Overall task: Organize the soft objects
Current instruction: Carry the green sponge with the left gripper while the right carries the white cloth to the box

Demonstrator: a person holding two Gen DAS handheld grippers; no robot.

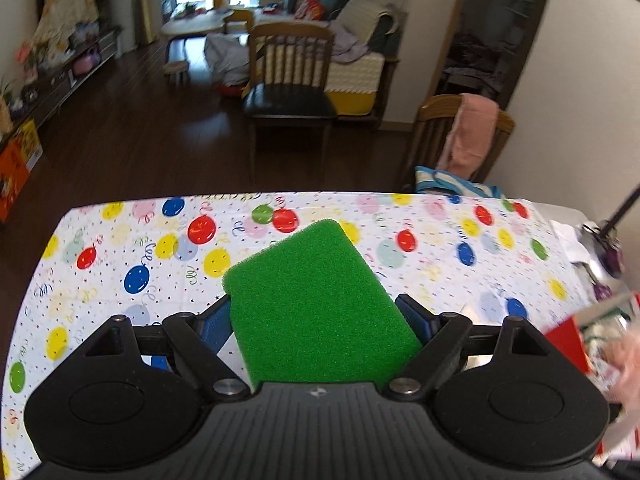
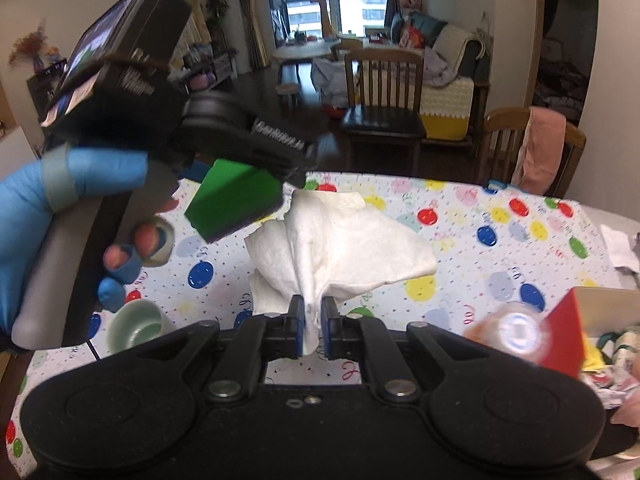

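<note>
My left gripper (image 1: 316, 312) is shut on a green sponge (image 1: 312, 304) and holds it above the balloon-print tablecloth (image 1: 120, 256). In the right wrist view the left gripper (image 2: 280, 160) with the green sponge (image 2: 232, 200) hangs in the air at the upper left, held by a blue-gloved hand (image 2: 60, 208). My right gripper (image 2: 313, 316) is shut on a white cloth (image 2: 340, 244), which fans out crumpled in front of the fingers above the table.
A pale green cup (image 2: 134, 330) stands at the left of the table, a tape roll (image 2: 162, 240) behind it. A red box (image 2: 568, 332) with mixed items stands at the right edge. Wooden chairs (image 1: 288, 92) stand beyond the table's far edge.
</note>
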